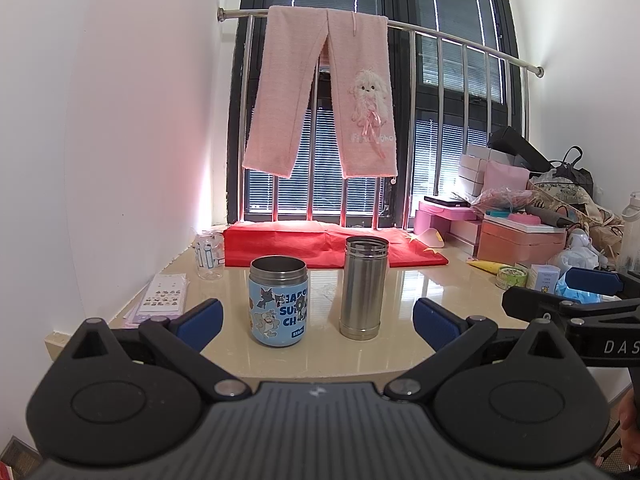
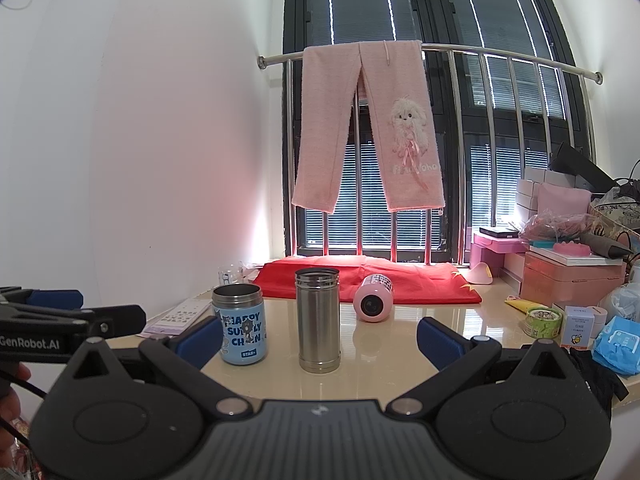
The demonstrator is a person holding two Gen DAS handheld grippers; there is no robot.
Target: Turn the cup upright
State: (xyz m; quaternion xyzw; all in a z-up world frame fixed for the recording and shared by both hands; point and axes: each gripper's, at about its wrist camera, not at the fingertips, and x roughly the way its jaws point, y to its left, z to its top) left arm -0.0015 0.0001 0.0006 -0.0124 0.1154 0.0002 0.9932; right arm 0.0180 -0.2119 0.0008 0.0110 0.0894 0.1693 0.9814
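Note:
A pink cup [image 2: 374, 298] lies on its side on the beige counter [image 2: 392, 344], its base facing me, beside the red cloth [image 2: 368, 282]. It does not show in the left wrist view. A blue cartoon-print cup [image 1: 279, 306] [image 2: 240, 325] and a tall steel cup [image 1: 365, 288] [image 2: 318, 319] stand upright, mouths up. My left gripper [image 1: 318, 320] is open and empty, in front of both upright cups. My right gripper [image 2: 318, 340] is open and empty, in front of the steel cup; the pink cup lies further back, a little to the right.
A clear glass [image 1: 209, 255] and sticker sheets [image 1: 162, 295] are at the counter's left. Boxes, bags and small packs [image 2: 572, 280] crowd the right side. Pink trousers [image 2: 366, 128] hang on a steel rail before the window. A white wall is at the left.

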